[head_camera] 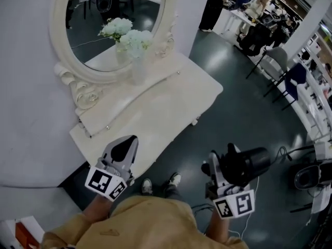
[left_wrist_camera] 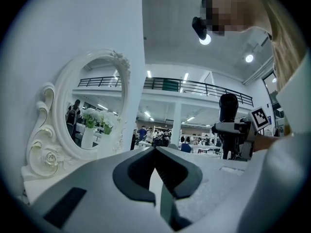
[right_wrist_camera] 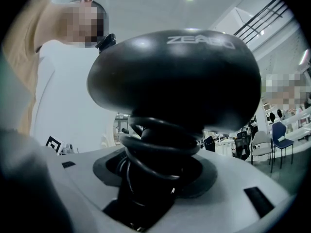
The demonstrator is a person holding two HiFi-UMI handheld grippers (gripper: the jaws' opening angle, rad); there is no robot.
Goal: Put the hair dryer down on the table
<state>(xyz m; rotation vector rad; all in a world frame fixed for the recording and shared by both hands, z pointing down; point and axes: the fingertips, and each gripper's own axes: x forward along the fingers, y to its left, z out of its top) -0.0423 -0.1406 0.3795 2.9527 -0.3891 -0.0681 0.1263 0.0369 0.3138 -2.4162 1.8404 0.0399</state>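
The black hair dryer (head_camera: 252, 162) sits upright in my right gripper (head_camera: 224, 162), over the dark floor to the right of the white dressing table (head_camera: 155, 108). In the right gripper view the dryer's body (right_wrist_camera: 175, 76) fills the frame. Its handle, with the cord coiled round it, is clamped in my right gripper (right_wrist_camera: 155, 178). My left gripper (head_camera: 129, 141) hovers at the table's near edge, shut with nothing in it. In the left gripper view its jaw tips (left_wrist_camera: 155, 152) meet, and the hair dryer (left_wrist_camera: 228, 106) shows at the right.
An oval white-framed mirror (head_camera: 111, 25) stands at the back of the table, with a vase of white flowers (head_camera: 136, 51) in front of it. Chairs (head_camera: 277, 61) and desks fill the far right. A cable (head_camera: 285, 152) lies on the floor. My shoes (head_camera: 174, 179) show below.
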